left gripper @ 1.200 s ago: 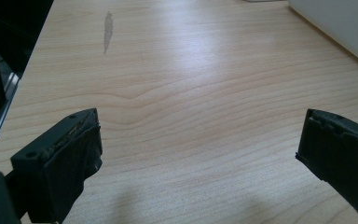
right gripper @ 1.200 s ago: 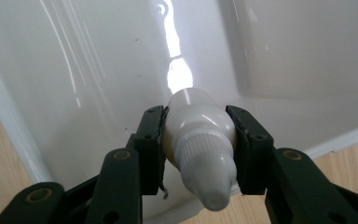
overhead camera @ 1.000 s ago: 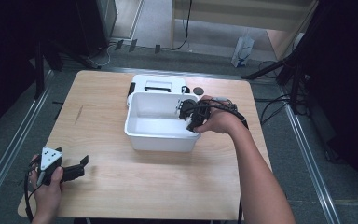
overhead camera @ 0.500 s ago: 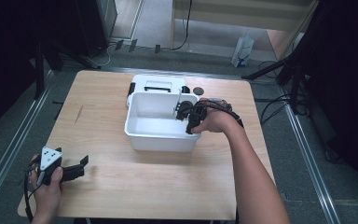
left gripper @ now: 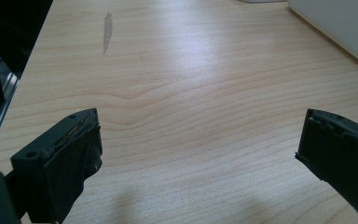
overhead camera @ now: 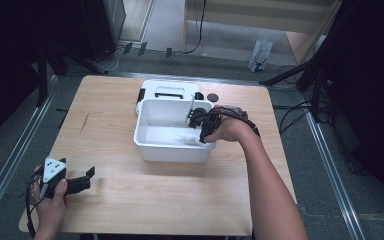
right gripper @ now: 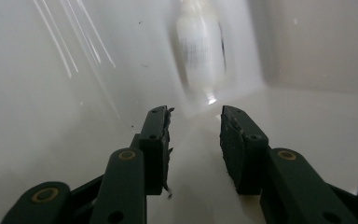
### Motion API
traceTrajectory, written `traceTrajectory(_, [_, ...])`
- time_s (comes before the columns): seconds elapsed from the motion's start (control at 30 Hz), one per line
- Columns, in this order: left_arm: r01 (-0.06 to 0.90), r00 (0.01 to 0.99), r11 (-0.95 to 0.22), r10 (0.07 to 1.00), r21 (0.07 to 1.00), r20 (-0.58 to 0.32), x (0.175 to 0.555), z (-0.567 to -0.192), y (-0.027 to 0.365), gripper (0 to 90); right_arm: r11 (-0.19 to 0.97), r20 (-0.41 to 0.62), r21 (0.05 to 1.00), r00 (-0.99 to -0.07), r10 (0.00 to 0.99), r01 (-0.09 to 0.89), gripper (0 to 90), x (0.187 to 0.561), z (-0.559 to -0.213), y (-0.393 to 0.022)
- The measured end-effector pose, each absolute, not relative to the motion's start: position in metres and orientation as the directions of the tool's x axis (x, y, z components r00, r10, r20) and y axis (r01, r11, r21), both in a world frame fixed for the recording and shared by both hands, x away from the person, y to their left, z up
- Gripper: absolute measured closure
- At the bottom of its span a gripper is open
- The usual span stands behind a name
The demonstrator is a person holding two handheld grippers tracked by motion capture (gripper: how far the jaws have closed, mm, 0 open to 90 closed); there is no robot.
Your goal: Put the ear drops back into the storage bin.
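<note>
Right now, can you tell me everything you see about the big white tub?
The tub is a white rectangular box with an open top. It looks like smooth, shiny plastic. It stands upright near the middle of the wooden table. The right gripper reaches down into it from the right side, jaws apart with nothing between them. Inside, ahead of the jaws, a small pale bottle sits by a wall, too blurred to describe further.

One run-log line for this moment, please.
right tongs: open, inside white tub, facing white bottle | left tongs: open, empty, low over table | grip: none
</note>
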State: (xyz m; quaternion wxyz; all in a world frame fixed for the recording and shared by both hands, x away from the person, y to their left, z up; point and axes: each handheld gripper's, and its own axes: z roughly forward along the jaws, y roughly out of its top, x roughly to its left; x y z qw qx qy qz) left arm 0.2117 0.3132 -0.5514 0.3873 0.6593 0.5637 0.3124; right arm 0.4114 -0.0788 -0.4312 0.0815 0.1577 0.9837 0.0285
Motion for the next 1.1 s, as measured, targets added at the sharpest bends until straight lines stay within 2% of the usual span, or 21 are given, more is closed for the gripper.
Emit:
traceTrajectory(0.33, [0.503,0.17,-0.063,0.985,0.862,-0.027,0.212,-0.551,0.313,0.4,0.941,-0.136,0.125,-0.934,0.331,0.315,57.1,0.411,-0.426,-0.082])
traceTrajectory(0.57, [0.501,0.168,-0.06,0.985,0.863,-0.029,0.212,-0.551,0.313,0.4,0.926,-0.137,0.195,-0.926,0.352,0.323,50.3,0.406,-0.406,-0.088])
traceTrajectory(0.73, [0.501,0.168,-0.062,0.985,0.863,-0.026,0.212,-0.551,0.313,0.4,0.906,-0.145,0.247,-0.911,0.385,0.344,40.6,0.401,-0.388,-0.095])
traceTrajectory(0.97, [0.5,0.168,-0.064,0.985,0.864,-0.024,0.212,-0.552,0.313,0.4,0.863,-0.192,0.302,-0.861,0.472,0.405,13.3,0.388,-0.367,-0.111])
traceTrajectory(1.03, [0.499,0.168,-0.065,0.986,0.864,-0.023,0.212,-0.552,0.313,0.4,0.857,-0.195,0.314,-0.855,0.48,0.41,10.3,0.383,-0.362,-0.116])
traceTrajectory(1.1, [0.499,0.168,-0.065,0.986,0.864,-0.022,0.212,-0.552,0.313,0.4,0.845,-0.186,0.328,-0.847,0.497,0.423,3.1,0.379,-0.36,-0.121])
